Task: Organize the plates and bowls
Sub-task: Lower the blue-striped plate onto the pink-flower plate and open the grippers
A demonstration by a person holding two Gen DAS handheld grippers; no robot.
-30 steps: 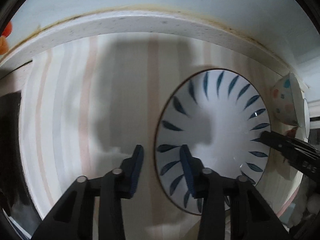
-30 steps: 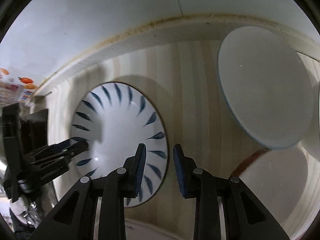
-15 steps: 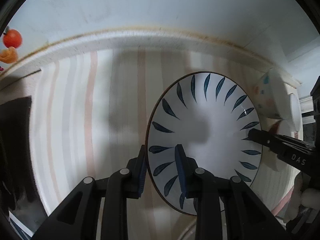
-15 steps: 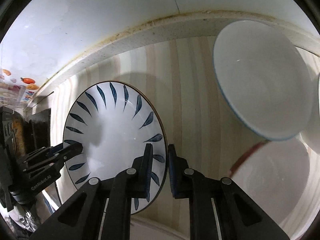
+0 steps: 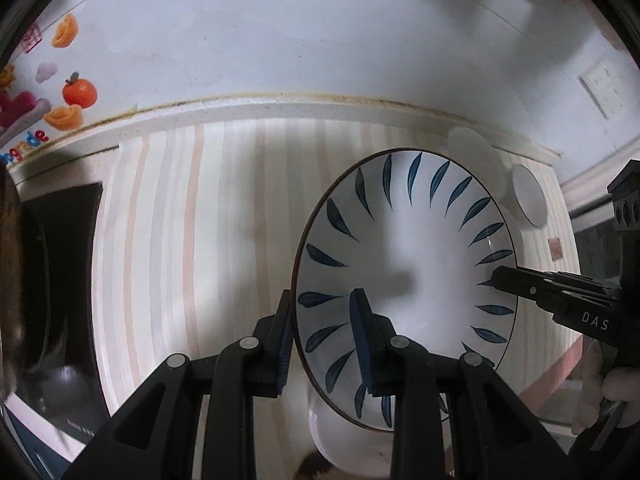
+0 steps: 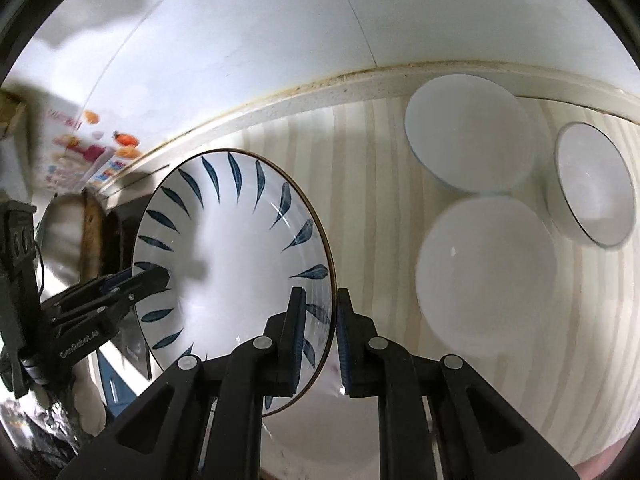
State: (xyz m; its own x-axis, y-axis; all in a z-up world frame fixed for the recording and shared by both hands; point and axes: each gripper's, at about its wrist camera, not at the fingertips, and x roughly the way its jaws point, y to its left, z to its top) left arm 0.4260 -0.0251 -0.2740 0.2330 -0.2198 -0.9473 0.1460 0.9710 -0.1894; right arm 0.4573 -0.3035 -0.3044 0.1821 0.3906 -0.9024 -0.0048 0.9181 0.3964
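A white plate with blue leaf marks [image 5: 408,240] hangs above the striped mat [image 5: 200,220], held from both sides. My left gripper [image 5: 322,292] is shut on its left rim, one pad under the plate and one on its face. In the right wrist view the same plate [image 6: 232,240] is tilted, and my right gripper [image 6: 321,290] is shut on its right rim. Each gripper shows in the other's view: the right gripper [image 5: 560,300] at the plate's far edge, the left gripper [image 6: 112,292] likewise.
Three white bowls [image 6: 472,132] [image 6: 484,276] [image 6: 596,184] sit on the mat to the right. Another white bowl [image 5: 344,440] lies under the plate. A dark stove area [image 5: 60,280] with a pan is at the left. The wall with its raised counter edge [image 5: 320,108] runs behind.
Both grippers closed onto the plate's opposite rims, then lifted it off the mat. The view has pulled back, so more of the counter, wall and bowls shows.
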